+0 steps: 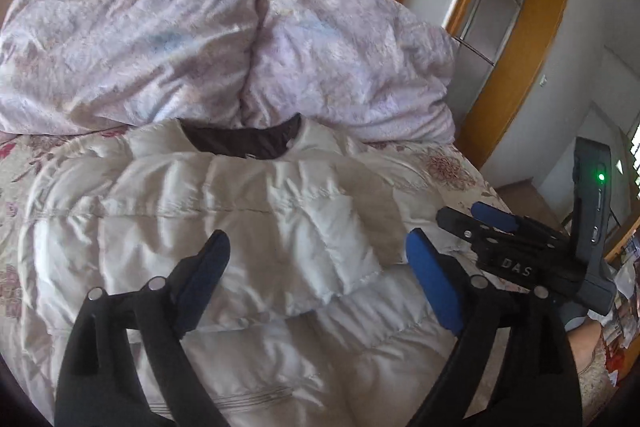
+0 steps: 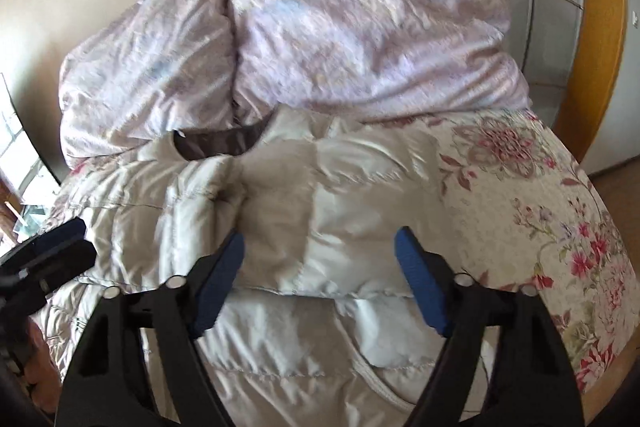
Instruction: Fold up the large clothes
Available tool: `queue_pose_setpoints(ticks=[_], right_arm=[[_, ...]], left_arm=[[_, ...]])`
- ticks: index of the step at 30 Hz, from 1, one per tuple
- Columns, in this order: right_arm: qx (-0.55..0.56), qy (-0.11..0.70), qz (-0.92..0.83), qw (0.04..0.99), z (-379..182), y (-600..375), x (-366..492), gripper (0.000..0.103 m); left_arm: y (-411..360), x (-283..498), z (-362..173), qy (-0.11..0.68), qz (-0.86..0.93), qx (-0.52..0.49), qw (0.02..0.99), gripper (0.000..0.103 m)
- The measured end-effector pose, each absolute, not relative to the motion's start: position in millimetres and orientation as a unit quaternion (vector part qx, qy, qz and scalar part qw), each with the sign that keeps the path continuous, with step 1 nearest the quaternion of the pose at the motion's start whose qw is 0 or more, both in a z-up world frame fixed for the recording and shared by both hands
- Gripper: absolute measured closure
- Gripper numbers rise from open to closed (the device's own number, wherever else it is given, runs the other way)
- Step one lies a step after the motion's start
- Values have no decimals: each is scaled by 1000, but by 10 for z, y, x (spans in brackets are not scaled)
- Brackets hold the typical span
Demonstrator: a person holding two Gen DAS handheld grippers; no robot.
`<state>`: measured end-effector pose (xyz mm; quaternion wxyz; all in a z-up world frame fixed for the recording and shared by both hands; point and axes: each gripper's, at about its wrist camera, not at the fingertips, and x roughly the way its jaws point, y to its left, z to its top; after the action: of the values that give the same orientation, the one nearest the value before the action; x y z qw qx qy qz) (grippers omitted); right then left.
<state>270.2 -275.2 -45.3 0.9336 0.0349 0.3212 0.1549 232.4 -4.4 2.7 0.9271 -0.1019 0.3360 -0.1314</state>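
Observation:
A cream quilted down jacket (image 1: 240, 211) lies flat on the bed, its dark-lined collar (image 1: 244, 141) at the far end. A sleeve (image 1: 340, 247) is folded across its body. It also shows in the right wrist view (image 2: 320, 219). My left gripper (image 1: 316, 251) is open and empty, hovering over the jacket's middle. My right gripper (image 2: 320, 247) is open and empty, hovering over the folded sleeve (image 2: 352, 247). The right gripper also shows at the right in the left wrist view (image 1: 480, 223). The left gripper shows at the left edge in the right wrist view (image 2: 48, 247).
A crumpled lilac duvet (image 1: 200, 39) is heaped at the head of the bed behind the collar. A floral bedspread (image 2: 560, 219) covers the bed, whose edge falls away to the right. A wooden door frame (image 1: 500, 47) stands beyond.

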Motion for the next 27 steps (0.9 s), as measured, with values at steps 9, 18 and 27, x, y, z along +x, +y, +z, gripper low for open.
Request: queue_pose_setpoints(ticks=[9,18,27], right_arm=[[-56,299,282,910,-557,-1712,2774,58],[-94,333,256,903,-944,-1428,3205,62],[-75,330,266,903,-1240,-1463,3309,62]], left_arm=[[1014,2420,-233,348,43,-71,934,13],[1302,2678,-709,384,107,-42,916,13],[1490,2815,-1052,407,122,-76,902,2]])
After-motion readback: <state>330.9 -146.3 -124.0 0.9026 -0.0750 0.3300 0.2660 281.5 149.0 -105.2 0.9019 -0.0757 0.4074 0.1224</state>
